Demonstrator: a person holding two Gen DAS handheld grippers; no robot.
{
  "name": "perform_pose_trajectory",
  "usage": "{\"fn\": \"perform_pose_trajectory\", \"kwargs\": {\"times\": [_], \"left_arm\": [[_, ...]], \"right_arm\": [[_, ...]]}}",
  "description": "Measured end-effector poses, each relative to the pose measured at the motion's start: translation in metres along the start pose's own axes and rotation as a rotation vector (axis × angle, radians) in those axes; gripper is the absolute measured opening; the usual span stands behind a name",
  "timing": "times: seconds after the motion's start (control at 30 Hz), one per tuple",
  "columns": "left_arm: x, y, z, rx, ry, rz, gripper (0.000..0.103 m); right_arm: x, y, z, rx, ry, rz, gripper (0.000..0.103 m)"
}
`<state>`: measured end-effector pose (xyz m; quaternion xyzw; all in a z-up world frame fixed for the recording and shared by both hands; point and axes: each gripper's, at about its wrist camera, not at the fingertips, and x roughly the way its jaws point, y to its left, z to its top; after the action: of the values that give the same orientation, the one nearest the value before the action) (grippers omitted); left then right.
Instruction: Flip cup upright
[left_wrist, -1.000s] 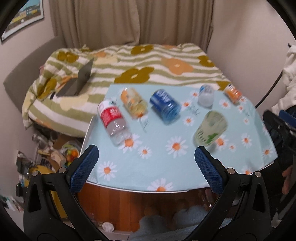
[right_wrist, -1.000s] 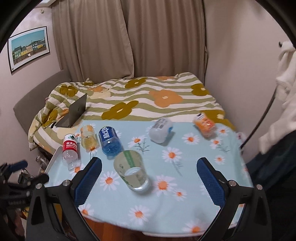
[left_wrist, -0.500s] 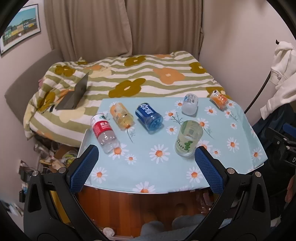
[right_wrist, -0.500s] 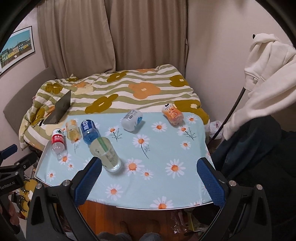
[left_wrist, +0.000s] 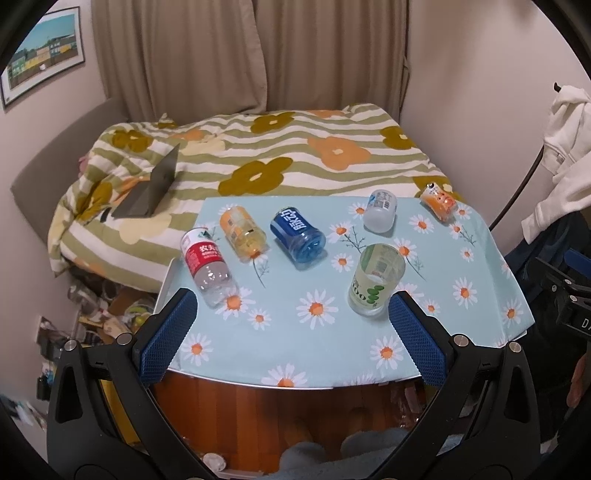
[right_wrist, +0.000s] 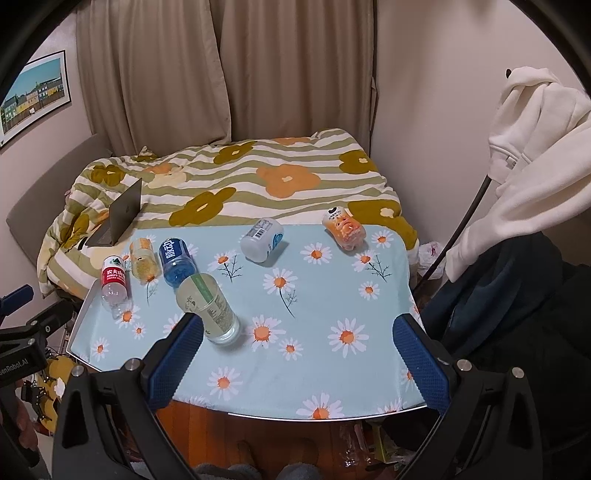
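A clear cup with a green-and-white label (left_wrist: 375, 280) stands upright on the daisy tablecloth (left_wrist: 325, 332); it also shows in the right wrist view (right_wrist: 207, 308). Several cut bottle cups lie on their sides: a red-labelled one (left_wrist: 207, 267), an orange one (left_wrist: 242, 230), a blue one (left_wrist: 297, 232), a white one (left_wrist: 380, 210) and a small orange one (left_wrist: 439, 202). My left gripper (left_wrist: 291, 336) is open and empty, back from the table's near edge. My right gripper (right_wrist: 297, 354) is open and empty over the near edge.
A bed with a striped flower quilt (left_wrist: 266, 155) lies behind the table, with an open laptop (left_wrist: 151, 188) on it. Clutter sits on the floor at the left (left_wrist: 103, 310). A white garment (right_wrist: 532, 140) hangs at the right.
Both grippers have pulled back and up from the table, so more of the room shows. The green-labelled cup stands in the same place.
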<state>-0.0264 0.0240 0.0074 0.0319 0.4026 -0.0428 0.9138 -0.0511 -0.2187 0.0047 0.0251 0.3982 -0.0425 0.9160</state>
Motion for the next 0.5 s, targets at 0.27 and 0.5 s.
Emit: {"fn": "perform_pose_trajectory", "kwargs": {"times": [0.27, 0.5], "left_arm": [[-0.0001, -0.0002, 0.0002, 0.001, -0.001, 0.001, 0.103], [0.0020, 0.0013, 0.0039, -0.003, -0.005, 0.005, 0.103]], "right_arm": [[0.0004, 0.0002, 0.0000, 0.000, -0.001, 0.000, 0.102], [0.0018, 0.0003, 0.0057, -0.005, -0.011, 0.001, 0.102]]}}
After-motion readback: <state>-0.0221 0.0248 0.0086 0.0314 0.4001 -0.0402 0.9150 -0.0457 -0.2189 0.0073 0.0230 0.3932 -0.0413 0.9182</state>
